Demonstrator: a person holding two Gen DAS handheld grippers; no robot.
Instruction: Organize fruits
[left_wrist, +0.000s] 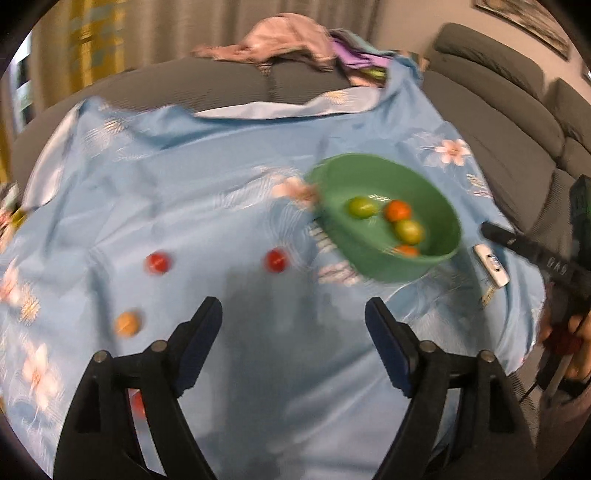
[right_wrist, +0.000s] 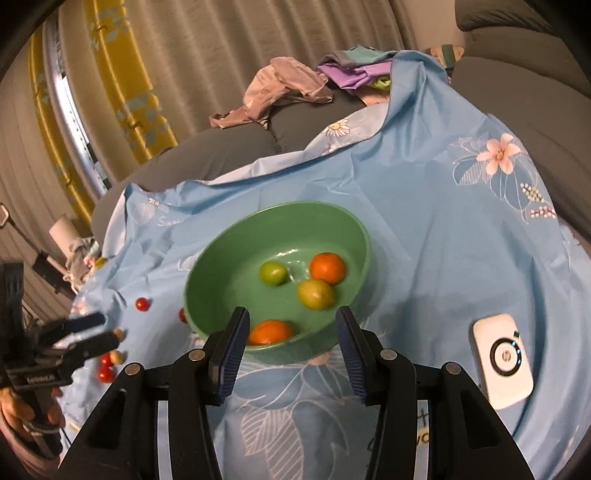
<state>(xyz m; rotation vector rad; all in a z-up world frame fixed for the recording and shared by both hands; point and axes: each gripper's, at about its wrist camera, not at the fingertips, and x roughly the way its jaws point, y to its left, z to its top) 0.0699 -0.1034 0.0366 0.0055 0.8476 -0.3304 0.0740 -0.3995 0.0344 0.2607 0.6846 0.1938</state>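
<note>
While the left gripper (left_wrist: 293, 321) hangs over the blue flowered cloth (left_wrist: 221, 177) with its jaws spread wide and nothing between them, the loose fruit lies ahead of it and to its left side. Furthest left is a small orange-yellow fruit (left_wrist: 127, 324), just outside the left fingertip; beyond it sits a red one (left_wrist: 159, 262), and a second red one (left_wrist: 276, 260) lies almost straight ahead of the gap. These are round, so no long axis can be told, and the blur hides detail. Right of the jaws' line stands the green bowl (left_wrist: 369, 173), its oval rim running from near left to far right in this view.

From the right gripper (right_wrist: 291, 328), also released and holding nothing, the bowl sits directly in front, its near rim between the two fingertips. Inside it, left to right, lie a green fruit (right_wrist: 273, 273), an orange one (right_wrist: 269, 332) close against the near wall, a yellow-green one (right_wrist: 316, 293) and another orange one (right_wrist: 327, 267). Off to the right of the jaws rests a white device (right_wrist: 500, 360), its long axis pointing away from the gripper.
</note>
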